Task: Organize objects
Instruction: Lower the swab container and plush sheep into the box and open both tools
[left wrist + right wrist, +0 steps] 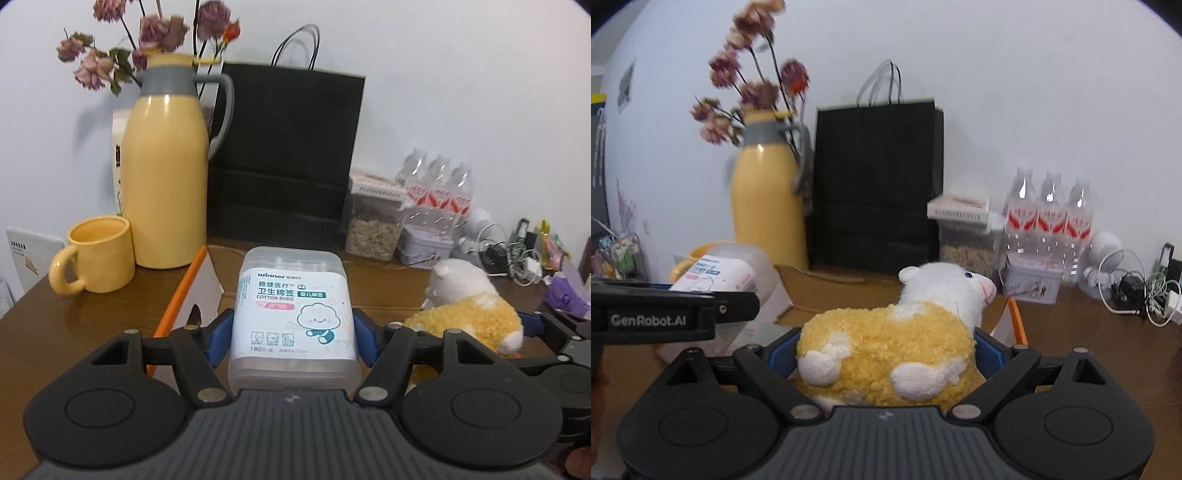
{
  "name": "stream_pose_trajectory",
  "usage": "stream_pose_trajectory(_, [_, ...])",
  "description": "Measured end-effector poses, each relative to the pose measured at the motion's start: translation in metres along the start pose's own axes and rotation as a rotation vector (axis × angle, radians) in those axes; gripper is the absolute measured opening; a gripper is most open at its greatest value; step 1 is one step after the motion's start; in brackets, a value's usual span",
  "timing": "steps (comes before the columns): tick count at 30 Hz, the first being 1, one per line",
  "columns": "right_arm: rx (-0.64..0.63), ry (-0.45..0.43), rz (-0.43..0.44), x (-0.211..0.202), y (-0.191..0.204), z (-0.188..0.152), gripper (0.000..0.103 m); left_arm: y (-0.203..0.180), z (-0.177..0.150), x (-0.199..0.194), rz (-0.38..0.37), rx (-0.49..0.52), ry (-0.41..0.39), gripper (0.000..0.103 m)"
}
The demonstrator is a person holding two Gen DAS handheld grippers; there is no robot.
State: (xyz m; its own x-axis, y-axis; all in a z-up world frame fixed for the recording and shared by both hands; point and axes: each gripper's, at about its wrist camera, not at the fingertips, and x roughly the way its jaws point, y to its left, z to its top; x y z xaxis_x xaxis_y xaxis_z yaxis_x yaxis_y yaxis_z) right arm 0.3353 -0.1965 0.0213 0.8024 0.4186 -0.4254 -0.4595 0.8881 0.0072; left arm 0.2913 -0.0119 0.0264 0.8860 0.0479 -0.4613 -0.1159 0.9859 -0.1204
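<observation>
the left gripper [293, 332] is clamped on the sides of a cotton bud box [293, 306], a light, stiff, smooth plastic tub best held across its flat flanks, carried above the open cardboard box [195, 295]. beside it the right gripper [886, 350], jaws wide, squeezes a soft plush sheep [886, 350] round its belly over the same box, whose inside i cannot see. farther back stand a mug [98, 254], a yellow jug [166, 166] of dried flowers and a clear tub [375, 229] of seeds.

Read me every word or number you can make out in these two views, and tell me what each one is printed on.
"winner": cotton bud box, top of label.
"COTTON BUDS": same box, under its Chinese title "卫生棉签".
"180": bottom of the same label; the print beside it is too small.
"GenRobot.AI": side of the left gripper.
Water bottles, tin: labels unreadable.
</observation>
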Motion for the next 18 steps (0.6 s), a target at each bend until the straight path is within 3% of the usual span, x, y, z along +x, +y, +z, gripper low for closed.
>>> stream_pose_trajectory(4, [0.035,0.029,-0.008,0.015,-0.014,-0.010,0.093,0.003,-0.008,0.020,0.030,0.002,0.009,0.067])
stream_pose_trajectory(11, [0.019,0.100,-0.001,0.031,-0.013,-0.019,0.095,0.008,-0.014,0.029,-0.010,0.022,0.053,0.068])
stream_pose_trajectory(13, [0.010,0.112,0.005,0.031,-0.011,-0.021,0.098,0.007,-0.015,0.025,-0.007,0.021,0.045,0.083])
stream_pose_trajectory(14, [0.008,0.110,0.005,0.030,-0.010,-0.022,0.101,0.007,-0.015,0.023,0.000,0.021,0.031,0.103])
stream_pose_trajectory(18, [0.034,0.082,0.010,0.023,-0.013,-0.020,0.103,0.007,-0.013,0.015,0.009,0.013,-0.008,0.103])
